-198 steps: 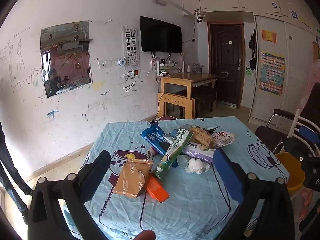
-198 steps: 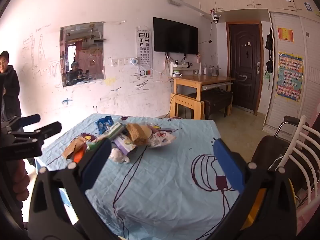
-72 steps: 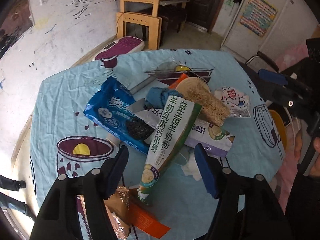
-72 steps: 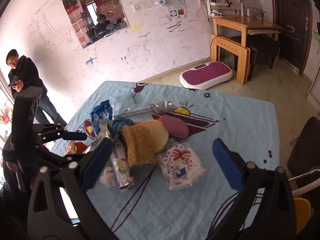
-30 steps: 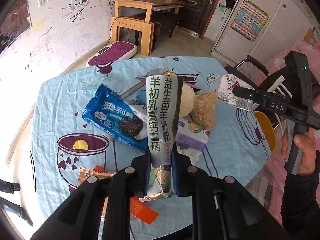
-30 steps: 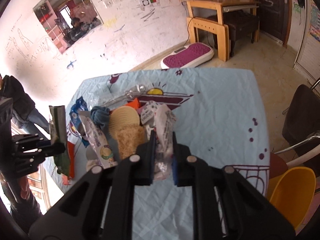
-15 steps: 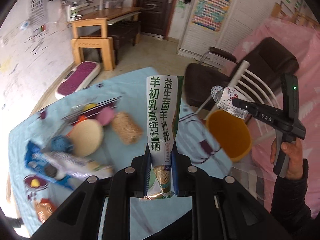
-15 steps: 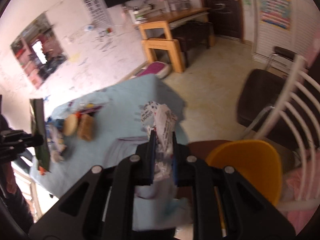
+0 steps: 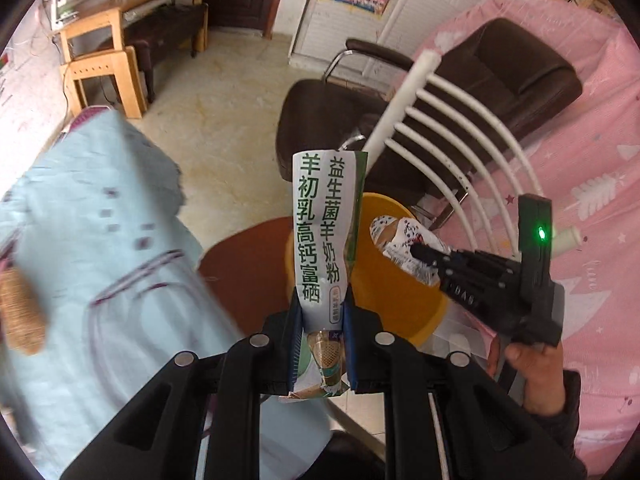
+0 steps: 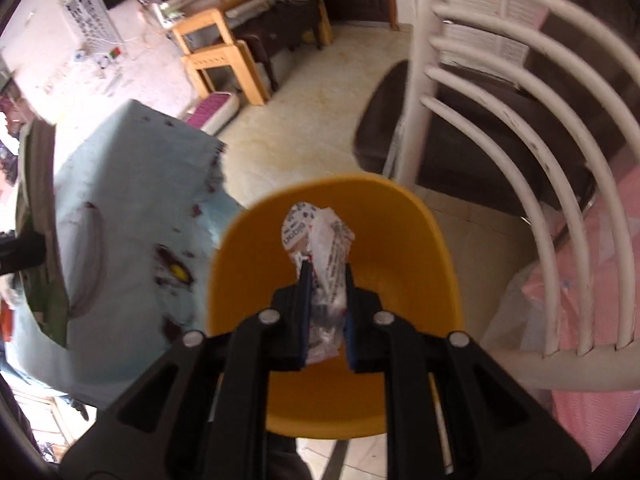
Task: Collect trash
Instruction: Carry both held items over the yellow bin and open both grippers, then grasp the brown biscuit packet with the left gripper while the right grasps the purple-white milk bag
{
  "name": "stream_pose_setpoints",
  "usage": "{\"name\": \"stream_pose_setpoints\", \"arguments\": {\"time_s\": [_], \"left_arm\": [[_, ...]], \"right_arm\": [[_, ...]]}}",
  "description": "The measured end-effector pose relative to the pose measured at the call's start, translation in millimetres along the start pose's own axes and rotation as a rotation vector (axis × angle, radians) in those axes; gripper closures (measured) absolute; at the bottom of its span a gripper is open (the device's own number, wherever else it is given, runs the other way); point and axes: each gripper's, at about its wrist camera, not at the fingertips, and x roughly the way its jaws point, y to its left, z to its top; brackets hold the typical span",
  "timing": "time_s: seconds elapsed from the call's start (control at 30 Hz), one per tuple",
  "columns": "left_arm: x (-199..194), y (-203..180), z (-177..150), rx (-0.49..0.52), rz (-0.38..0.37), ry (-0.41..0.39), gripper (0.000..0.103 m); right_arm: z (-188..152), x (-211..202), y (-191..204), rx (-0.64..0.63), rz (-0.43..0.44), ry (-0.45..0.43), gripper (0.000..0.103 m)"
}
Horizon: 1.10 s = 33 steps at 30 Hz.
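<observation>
Pink bedding filled the right side of the left wrist view, with a dark brown armchair against it and a white slatted chair back in front. Left of these lay the surface under its light blue cloth, blurred, with a brown woven piece at the far left edge. A wooden desk stood by the back wall, and a brown round mat lay on the floor beside the yellow bin.

That bin sat on the floor between the surface and the white chair, its mouth open toward both cameras. The right gripper hung right over the bin's opening, its jaws clenched on a crumpled white printed wrapper, whose free end stuck up over the bin's hollow. In the left wrist view the same wrapper showed at the tip of that gripper, above the bin's rim, with a green light lit on the gripper's body.

The left gripper held 1 tall white-and-green milk powder pouch upright, jaws clamped on its lower end. The pouch stood in front of the bin's near left rim in that view; whether it was over the opening, I cannot tell.
</observation>
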Motion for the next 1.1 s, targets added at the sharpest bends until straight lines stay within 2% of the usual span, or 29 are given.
{"name": "stream_pose_setpoints", "arguments": {"time_s": [0.07, 0.1, 0.2, 0.23, 0.3, 0.33, 0.37, 0.43, 0.53, 0.67, 0.73, 0.87, 0.93, 1.1], "left_arm": [[23, -11, 4, 0.002, 0.003, 0.018, 0.089], [32, -16, 5, 0.001, 0.002, 0.022, 0.089], [61, -29, 6, 0.021, 0.003, 0.052, 0.088], [67, -35, 7, 0.029, 0.007, 0.052, 0.087], [80, -44, 9, 0.048, 0.004, 0.064, 0.081], [85, -48, 10, 0.055, 0.008, 0.072, 0.067], [87, -50, 10, 0.059, 0.011, 0.07, 0.046], [89, -52, 12, 0.058, -0.006, 0.064, 0.022], [88, -53, 13, 0.053, 0.012, 0.043, 0.021], [64, -44, 10, 0.031, 0.038, -0.013, 0.021], [40, -37, 5, 0.026, 0.056, -0.064, 0.021], [-16, -15, -8, 0.003, 0.118, -0.182, 0.02], [-50, 4, -20, -0.019, 0.156, -0.245, 0.02], [-127, 61, -54, -0.105, 0.268, -0.352, 0.02]], "right_arm": [[-6, 5, -11, 0.019, 0.006, 0.012, 0.086], [-9, 6, -16, 0.022, -0.002, 0.012, 0.08], [-15, 6, -31, 0.039, -0.009, 0.005, 0.051], [-16, 4, -35, 0.045, -0.011, -0.001, 0.048], [-20, -1, -42, 0.057, -0.02, -0.012, 0.048], [-21, -4, -44, 0.062, -0.022, -0.017, 0.048], [-22, -4, -46, 0.068, -0.022, -0.022, 0.048], [-25, -10, -52, 0.079, -0.025, -0.034, 0.048], [-25, -19, -55, 0.089, -0.024, -0.05, 0.048], [-20, -33, -44, 0.067, 0.004, -0.084, 0.046], [-16, -43, -29, 0.041, 0.023, -0.106, 0.031], [-8, -60, 10, -0.031, 0.052, -0.146, 0.024], [-4, -69, 33, -0.067, 0.076, -0.166, 0.017], [0, -88, 98, -0.161, 0.182, -0.192, 0.011]]}}
